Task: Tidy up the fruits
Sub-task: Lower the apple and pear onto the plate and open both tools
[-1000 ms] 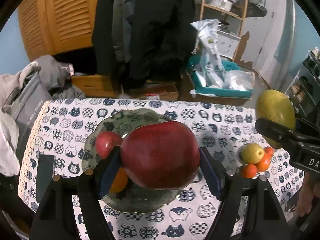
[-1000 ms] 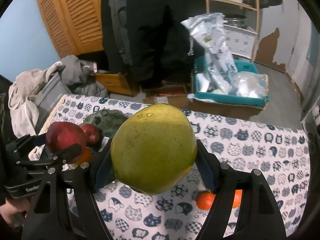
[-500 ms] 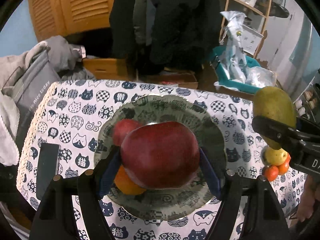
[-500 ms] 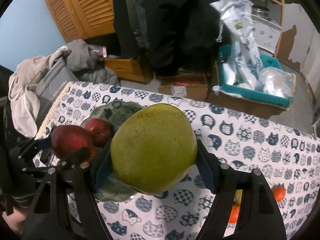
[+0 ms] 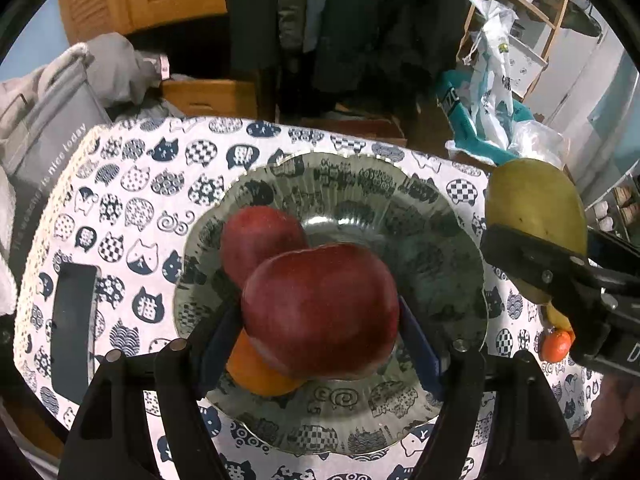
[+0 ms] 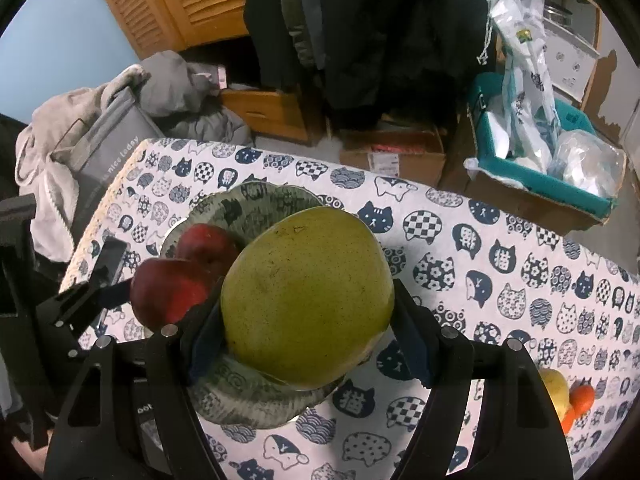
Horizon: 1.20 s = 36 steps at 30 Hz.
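My left gripper [image 5: 320, 320] is shut on a big red apple [image 5: 320, 308] and holds it above the patterned green plate [image 5: 420, 216]. On the plate lie a second red apple [image 5: 256, 236] and an orange [image 5: 252, 372]. My right gripper [image 6: 308, 332] is shut on a large green mango [image 6: 308, 300], just over the plate's right rim [image 6: 260, 196]. The mango also shows in the left wrist view [image 5: 536, 208]. The held apple [image 6: 168, 292] and left gripper show at left in the right wrist view.
Small oranges [image 6: 580, 400] and a yellow fruit [image 6: 556, 388] lie on the cat-print tablecloth [image 6: 500, 264] at right. A dark phone [image 5: 74, 324] lies left of the plate. Beyond the table edge are boxes, a teal crate [image 6: 536, 176] and clothes.
Both grippers have moved forward and down toward the plate with their fruits; the plate now fills more of both views. Grips unchanged.
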Motion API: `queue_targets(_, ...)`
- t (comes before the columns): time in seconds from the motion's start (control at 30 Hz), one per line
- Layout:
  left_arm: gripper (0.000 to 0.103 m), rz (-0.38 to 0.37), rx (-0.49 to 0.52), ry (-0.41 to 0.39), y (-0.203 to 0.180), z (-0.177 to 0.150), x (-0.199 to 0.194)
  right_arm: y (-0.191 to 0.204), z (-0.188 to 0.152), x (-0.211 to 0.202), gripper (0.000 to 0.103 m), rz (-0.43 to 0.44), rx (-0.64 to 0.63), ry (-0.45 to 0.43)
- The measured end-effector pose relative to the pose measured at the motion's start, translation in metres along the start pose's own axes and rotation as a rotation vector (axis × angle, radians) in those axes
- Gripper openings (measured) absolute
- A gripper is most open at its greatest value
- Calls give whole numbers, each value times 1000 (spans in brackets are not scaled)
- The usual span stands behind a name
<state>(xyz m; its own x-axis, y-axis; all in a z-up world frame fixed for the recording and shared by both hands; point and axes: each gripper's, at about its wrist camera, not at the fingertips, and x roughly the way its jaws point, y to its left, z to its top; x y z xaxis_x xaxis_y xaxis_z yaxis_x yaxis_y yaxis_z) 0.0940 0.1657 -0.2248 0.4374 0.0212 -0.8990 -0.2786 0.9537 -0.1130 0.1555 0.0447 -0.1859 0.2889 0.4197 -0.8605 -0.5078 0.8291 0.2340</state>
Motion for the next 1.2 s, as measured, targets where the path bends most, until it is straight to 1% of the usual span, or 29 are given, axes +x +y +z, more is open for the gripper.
queue_targets(0.13, 78, -7, -14, 35, 4, -2, 10, 3, 1, 5, 76, 4, 4, 8)
queue_targets(0.2, 78, -11, -13, 28, 4, -3, 10, 4, 2, 6, 76, 6, 4, 10)
queue_targets(0.43, 78, 5, 10, 43, -2, -1, 13, 4, 4, 11, 76, 12, 19, 15)
queue_targets(0.67, 79, -9, 30, 59, -7, -1, 16, 0, 6, 11, 76, 10, 34, 15)
queue_targets(0.73, 81, -16, 35, 61, -9, -1, 16, -1, 6, 11, 76, 12, 39, 15)
queue_targets(0.8, 86, -9, 35, 49, -9, -1, 13, -2, 7, 12, 76, 13, 46, 17)
queue_targets(0.93, 86, -11, 20, 38, -5, 0, 8, -5, 7, 14, 76, 12, 59, 21)
queue_targets(1.03, 86, 3, 6, 39, 1, 0, 7, -6, 8, 18, 76, 15, 65, 29)
queue_targets(1.2, 86, 26, -65, 20, 24, 2, -2, -7, 6, 28, 76, 21, 70, 57)
